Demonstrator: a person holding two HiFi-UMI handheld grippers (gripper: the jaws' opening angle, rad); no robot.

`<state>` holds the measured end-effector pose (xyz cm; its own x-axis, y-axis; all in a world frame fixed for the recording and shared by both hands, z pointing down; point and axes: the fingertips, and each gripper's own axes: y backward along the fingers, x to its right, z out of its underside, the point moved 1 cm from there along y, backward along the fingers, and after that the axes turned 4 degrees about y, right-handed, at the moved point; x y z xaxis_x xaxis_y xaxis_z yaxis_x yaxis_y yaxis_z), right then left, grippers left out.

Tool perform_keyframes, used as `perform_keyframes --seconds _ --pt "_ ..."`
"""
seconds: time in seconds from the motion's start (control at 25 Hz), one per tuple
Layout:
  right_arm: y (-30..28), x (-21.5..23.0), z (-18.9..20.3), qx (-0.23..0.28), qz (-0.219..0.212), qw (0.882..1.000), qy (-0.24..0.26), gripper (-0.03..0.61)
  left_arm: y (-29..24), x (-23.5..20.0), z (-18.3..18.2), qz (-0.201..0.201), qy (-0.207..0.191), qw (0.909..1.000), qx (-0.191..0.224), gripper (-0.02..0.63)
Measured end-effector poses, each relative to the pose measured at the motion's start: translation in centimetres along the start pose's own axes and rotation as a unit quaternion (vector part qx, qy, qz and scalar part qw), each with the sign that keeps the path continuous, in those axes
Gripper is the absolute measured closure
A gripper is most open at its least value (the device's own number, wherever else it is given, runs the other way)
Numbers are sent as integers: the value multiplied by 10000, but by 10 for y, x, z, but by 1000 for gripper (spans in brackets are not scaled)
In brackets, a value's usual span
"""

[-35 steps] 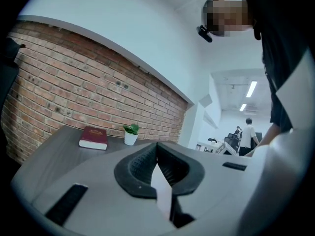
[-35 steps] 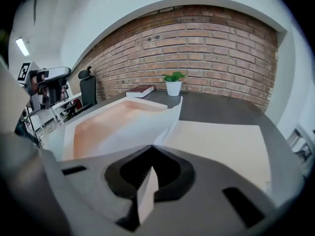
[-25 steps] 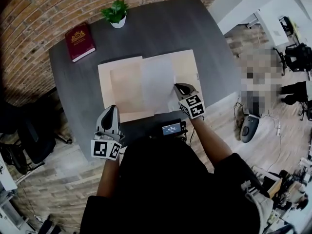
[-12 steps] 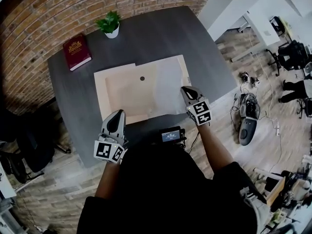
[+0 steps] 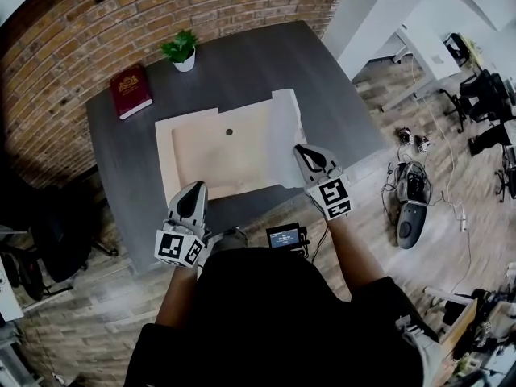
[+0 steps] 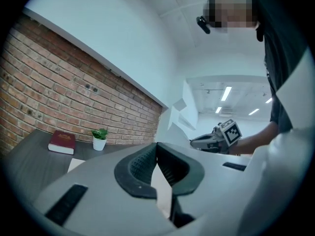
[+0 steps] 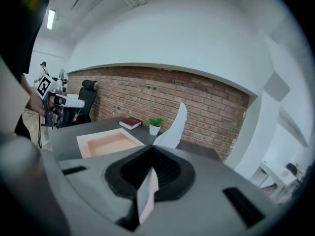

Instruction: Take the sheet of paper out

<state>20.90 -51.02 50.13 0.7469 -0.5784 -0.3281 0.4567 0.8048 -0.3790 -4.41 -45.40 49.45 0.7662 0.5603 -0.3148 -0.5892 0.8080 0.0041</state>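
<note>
The right gripper pinches the sheet of paper, which curls upward just ahead of its jaws, over the tan folder. The left gripper, jaws pressed together, sits at the folder's near edge.

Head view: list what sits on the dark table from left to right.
Red book → potted plant → sheet of paper. The beige tray is left out, since it spans under both the plant and the paper.

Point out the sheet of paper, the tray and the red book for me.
sheet of paper (image 5: 284, 133), head view, middle of the sheet.
tray (image 5: 164, 158), head view, its left rim.
red book (image 5: 131, 92), head view, centre of the cover.
</note>
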Motion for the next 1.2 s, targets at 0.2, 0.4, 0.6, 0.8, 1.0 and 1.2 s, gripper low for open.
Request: perform_keyframes --seconds 0.2,0.4,0.6,0.8,1.0,1.2 --pt "48 -20 -29 540 -119 9984 66 574 28 37 3 -136 -57 9999 80 618" --pt "104 -40 -45 952 -247 9950 161 574 61 83 11 -234 -167 9995 120 618" --pt "159 -67 -45 1218 -425 9916 140 574 102 125 17 -467 -331 9981 216 618" --pt "198 -104 -36 1305 -553 9899 -17 574 157 145 13 -932 -598 9933 321 618" --pt "228 -143 -21 1239 -679 9897 -243 574 211 155 13 -1309 -772 9879 309 618" --pt "258 -178 -9 1129 -664 9903 -473 574 257 161 11 -1454 -850 9851 346 618"
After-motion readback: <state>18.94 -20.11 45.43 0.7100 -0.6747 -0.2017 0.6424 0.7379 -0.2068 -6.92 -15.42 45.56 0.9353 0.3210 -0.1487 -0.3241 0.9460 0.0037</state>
